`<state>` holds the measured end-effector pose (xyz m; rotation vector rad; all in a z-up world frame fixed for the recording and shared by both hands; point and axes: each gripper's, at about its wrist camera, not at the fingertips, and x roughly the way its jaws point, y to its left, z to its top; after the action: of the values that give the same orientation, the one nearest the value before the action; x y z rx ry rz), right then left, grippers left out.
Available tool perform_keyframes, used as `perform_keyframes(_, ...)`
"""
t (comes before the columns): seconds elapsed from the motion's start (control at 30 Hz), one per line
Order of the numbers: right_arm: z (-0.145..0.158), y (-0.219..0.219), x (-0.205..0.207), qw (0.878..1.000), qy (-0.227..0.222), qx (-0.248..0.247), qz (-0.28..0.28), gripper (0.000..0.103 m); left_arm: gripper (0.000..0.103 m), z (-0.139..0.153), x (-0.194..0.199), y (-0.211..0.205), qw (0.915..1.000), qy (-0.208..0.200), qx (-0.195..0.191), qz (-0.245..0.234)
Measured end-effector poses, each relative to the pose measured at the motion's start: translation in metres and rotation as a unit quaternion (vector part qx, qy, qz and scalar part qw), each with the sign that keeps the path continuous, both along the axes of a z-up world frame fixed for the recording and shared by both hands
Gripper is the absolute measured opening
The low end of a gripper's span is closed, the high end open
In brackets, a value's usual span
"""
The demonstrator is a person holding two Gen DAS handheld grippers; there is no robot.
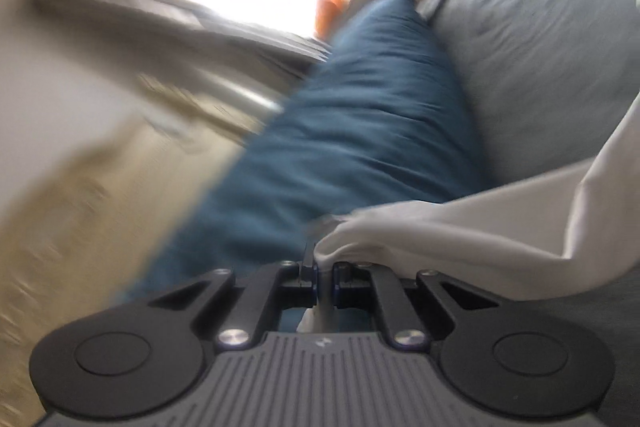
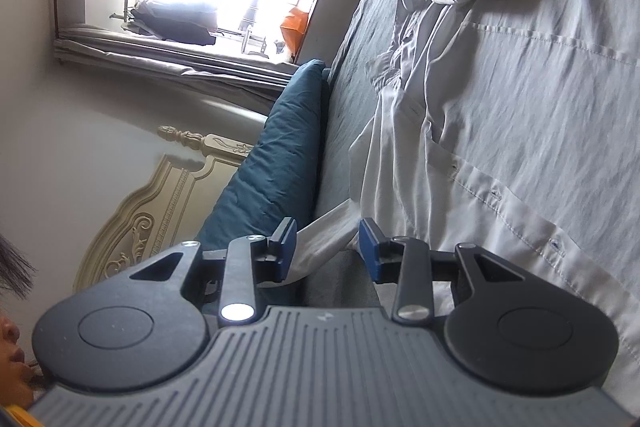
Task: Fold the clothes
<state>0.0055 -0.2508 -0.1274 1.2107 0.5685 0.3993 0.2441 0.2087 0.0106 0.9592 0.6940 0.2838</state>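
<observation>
Shirt (image 1: pixel 460 227) in left tongs (image 1: pixel 325 277)

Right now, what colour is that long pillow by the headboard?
Dark teal blue, plain. The pillow shows best in the right wrist view.

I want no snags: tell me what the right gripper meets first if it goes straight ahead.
Probably the white shirt: a fold of it already lies between the open right gripper; depth beyond is unclear.
</observation>
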Motion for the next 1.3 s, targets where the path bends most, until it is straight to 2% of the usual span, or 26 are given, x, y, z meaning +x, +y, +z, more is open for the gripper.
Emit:
perform_keyframes(0.1,-0.004,0.0,-0.001,1.0,0.002,0.004,-0.001,0.035,0.007,0.029,-0.001,0.012,0.9942,0.046,-0.096,0.014)
perform_keyframes(0.17,-0.005,0.001,-0.001,1.0,0.002,0.006,-0.001,0.035,0.007,0.047,-0.004,0.022,0.9832,0.063,-0.169,0.025)
perform_keyframes(0.23,-0.003,0.003,0.0,1.0,-0.001,0.0,0.001,0.035,0.007,0.06,-0.007,0.031,0.9675,0.079,-0.238,0.031)
perform_keyframes(0.33,0.007,0.007,0.001,0.999,-0.013,-0.027,0.014,0.035,0.007,0.067,-0.014,0.037,0.9382,0.124,-0.322,0.026)
perform_keyframes(0.4,0.015,0.01,0.001,0.998,-0.025,-0.049,0.023,0.035,0.007,0.064,-0.021,0.035,0.9271,0.171,-0.333,0.012)
perform_keyframes(0.43,0.019,0.011,0.001,0.997,-0.03,-0.059,0.026,0.036,0.007,0.061,-0.025,0.032,0.9264,0.194,-0.323,0.002)
perform_keyframes(0.5,0.022,0.012,-0.001,0.997,-0.037,-0.066,0.028,0.038,0.007,0.052,-0.036,0.027,0.9286,0.241,-0.282,-0.014)
perform_keyframes(0.6,0.016,0.012,-0.002,0.998,-0.034,-0.056,0.024,0.039,0.007,0.035,-0.047,0.023,0.92,0.314,-0.232,-0.026)
perform_keyframes(0.63,0.013,0.013,-0.002,0.998,-0.031,-0.051,0.023,0.04,0.007,0.032,-0.049,0.022,0.9137,0.337,-0.225,-0.029)
perform_keyframes(0.7,0.01,0.015,-0.002,0.998,-0.03,-0.044,0.024,0.041,0.006,0.031,-0.053,0.023,0.8939,0.368,-0.253,-0.034)
perform_keyframes(0.73,0.01,0.017,-0.002,0.998,-0.031,-0.043,0.026,0.041,0.007,0.033,-0.056,0.022,0.8815,0.377,-0.281,-0.038)
perform_keyframes(0.77,0.011,0.019,-0.002,0.998,-0.033,-0.047,0.03,0.041,0.006,0.035,-0.06,0.022,0.8682,0.386,-0.309,-0.041)
perform_keyframes(0.8,0.012,0.021,-0.002,0.998,-0.036,-0.05,0.033,0.041,0.006,0.037,-0.062,0.023,0.8511,0.394,-0.344,-0.045)
perform_keyframes(0.87,0.016,0.023,-0.002,0.997,-0.041,-0.058,0.036,0.041,0.006,0.039,-0.061,0.031,0.7983,0.405,-0.443,-0.05)
perform_keyframes(0.93,0.017,0.022,-0.003,0.997,-0.04,-0.06,0.035,0.041,0.006,0.04,-0.062,0.036,0.7549,0.402,-0.514,-0.061)
perform_keyframes(1.0,0.016,0.02,-0.003,0.997,-0.037,-0.059,0.033,0.041,0.006,0.045,-0.063,0.041,0.7158,0.383,-0.577,-0.086)
perform_keyframes(1.03,0.015,0.019,-0.003,0.997,-0.034,-0.057,0.031,0.041,0.006,0.05,-0.063,0.045,0.7053,0.364,-0.6,-0.098)
perform_keyframes(1.13,0.009,0.019,-0.003,0.998,-0.022,-0.051,0.026,0.042,0.006,0.069,-0.061,0.062,0.6843,0.278,-0.66,-0.138)
perform_keyframes(1.2,0.007,0.02,-0.003,0.998,-0.017,-0.054,0.026,0.042,0.006,0.079,-0.056,0.081,0.6649,0.222,-0.698,-0.146)
perform_keyframes(1.23,0.006,0.021,-0.003,0.998,-0.014,-0.057,0.026,0.042,0.006,0.082,-0.052,0.09,0.6627,0.203,-0.706,-0.145)
perform_keyframes(1.27,0.005,0.021,-0.003,0.998,-0.011,-0.058,0.026,0.042,0.006,0.086,-0.048,0.098,0.6648,0.185,-0.71,-0.143)
perform_keyframes(1.3,0.005,0.022,-0.003,0.998,-0.009,-0.059,0.026,0.042,0.006,0.09,-0.043,0.106,0.6765,0.168,-0.704,-0.138)
